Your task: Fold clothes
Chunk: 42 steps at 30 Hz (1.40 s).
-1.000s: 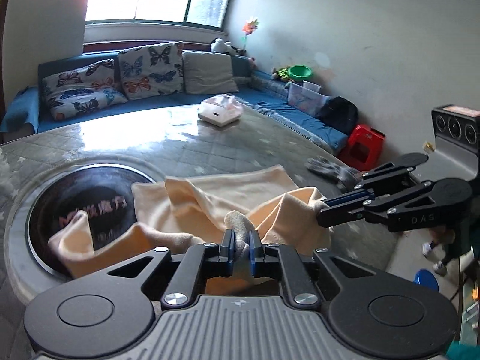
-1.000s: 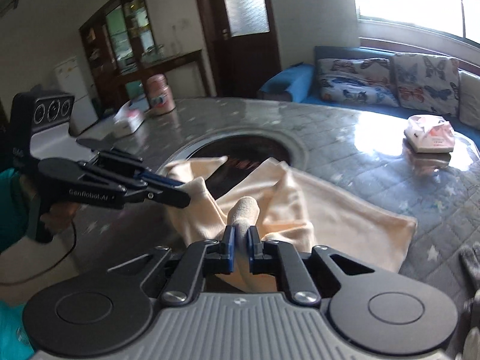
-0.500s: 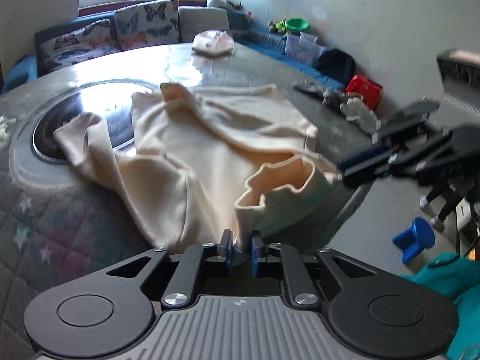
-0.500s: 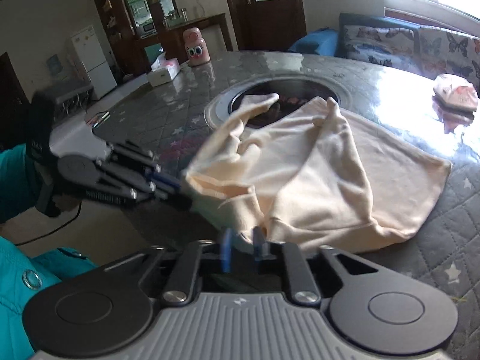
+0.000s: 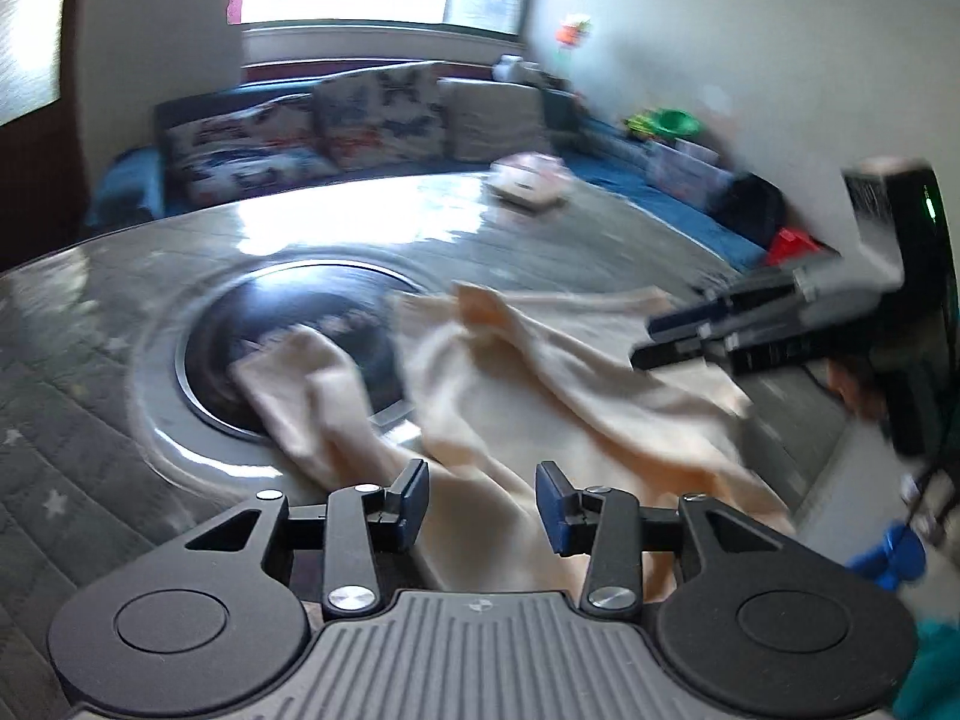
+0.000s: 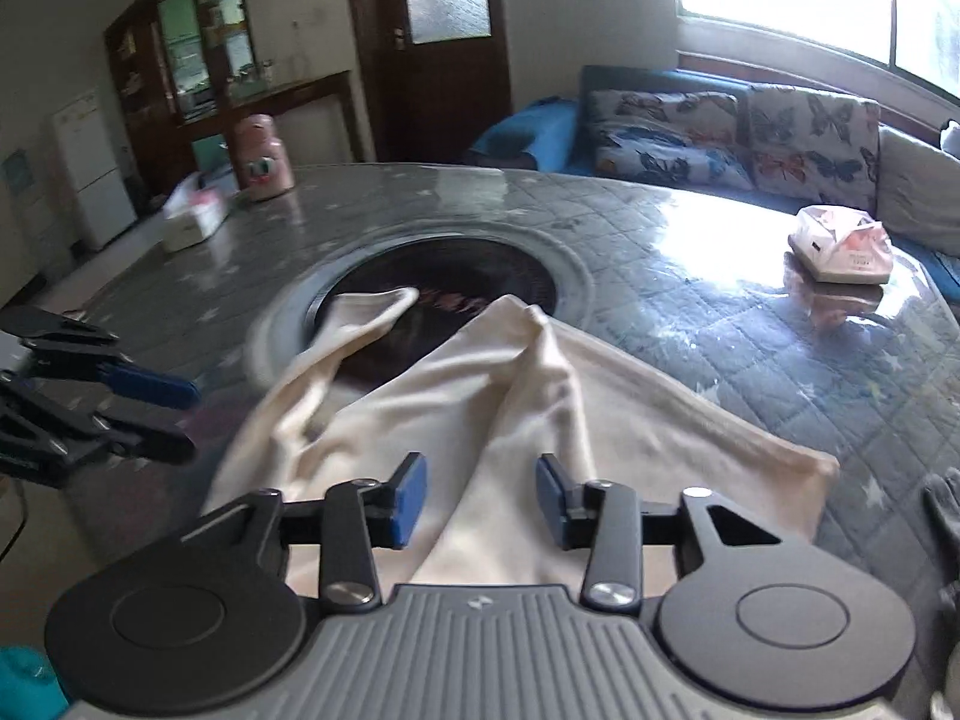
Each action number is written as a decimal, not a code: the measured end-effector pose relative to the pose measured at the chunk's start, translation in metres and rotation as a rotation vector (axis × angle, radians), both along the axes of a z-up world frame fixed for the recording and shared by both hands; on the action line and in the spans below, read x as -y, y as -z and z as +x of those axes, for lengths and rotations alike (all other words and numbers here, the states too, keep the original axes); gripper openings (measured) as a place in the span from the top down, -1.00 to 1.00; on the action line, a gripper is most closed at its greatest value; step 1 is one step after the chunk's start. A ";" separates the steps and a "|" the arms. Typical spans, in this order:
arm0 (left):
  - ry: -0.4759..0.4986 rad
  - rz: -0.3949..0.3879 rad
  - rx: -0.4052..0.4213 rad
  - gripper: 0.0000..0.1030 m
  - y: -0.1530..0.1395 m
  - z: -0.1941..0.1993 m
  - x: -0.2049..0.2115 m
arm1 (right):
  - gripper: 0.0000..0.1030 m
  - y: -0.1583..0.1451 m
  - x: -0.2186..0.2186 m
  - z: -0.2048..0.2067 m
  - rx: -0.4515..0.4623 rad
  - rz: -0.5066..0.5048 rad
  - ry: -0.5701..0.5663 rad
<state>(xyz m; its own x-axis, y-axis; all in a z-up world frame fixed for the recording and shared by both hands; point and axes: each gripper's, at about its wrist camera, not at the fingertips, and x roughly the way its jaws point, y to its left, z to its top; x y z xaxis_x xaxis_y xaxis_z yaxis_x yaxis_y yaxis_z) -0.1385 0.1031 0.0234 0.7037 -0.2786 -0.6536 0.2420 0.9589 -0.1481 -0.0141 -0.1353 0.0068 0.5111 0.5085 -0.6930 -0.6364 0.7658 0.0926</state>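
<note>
A cream garment (image 5: pixel 510 396) lies rumpled on the round grey table (image 5: pixel 120 360), one sleeve over the dark round inset (image 5: pixel 288 324). It also shows in the right wrist view (image 6: pixel 516 408). My left gripper (image 5: pixel 482 504) is open and empty just above the garment's near edge. My right gripper (image 6: pixel 482 501) is open and empty above the near edge too. The right gripper shows at the right of the left wrist view (image 5: pixel 690 336), the left gripper at the left of the right wrist view (image 6: pixel 156 414).
A white tissue pack (image 6: pixel 840 246) lies far right on the table. A pink jar (image 6: pixel 264 159) and a white box (image 6: pixel 195 219) stand at the far left. A blue sofa with butterfly cushions (image 6: pixel 720 132) runs behind. A grey glove (image 6: pixel 942 498) lies at the right edge.
Both grippers were shut on the garment's near edge and have opened and let it go. The garment has dropped onto the table and both grippers have drawn back a little.
</note>
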 end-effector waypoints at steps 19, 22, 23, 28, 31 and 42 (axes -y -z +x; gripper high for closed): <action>-0.130 0.026 -0.097 0.21 0.039 0.162 0.013 | 0.87 0.038 -0.009 0.058 0.035 -0.055 0.075; -0.129 0.041 -0.090 0.21 0.041 0.172 0.019 | 0.88 0.028 0.007 0.048 0.097 -0.091 0.124; -0.126 0.040 -0.090 0.20 0.041 0.175 0.021 | 0.88 0.025 0.014 0.044 0.115 -0.105 0.146; -0.111 0.055 -0.086 0.17 0.046 0.184 0.028 | 0.87 0.017 0.061 0.019 0.149 -0.194 0.325; -0.107 0.048 -0.094 0.17 0.050 0.188 0.031 | 0.86 0.022 0.087 0.007 0.091 -0.231 0.422; -0.102 0.070 -0.101 0.28 0.062 0.195 0.038 | 0.46 0.004 0.094 0.006 0.137 -0.168 0.433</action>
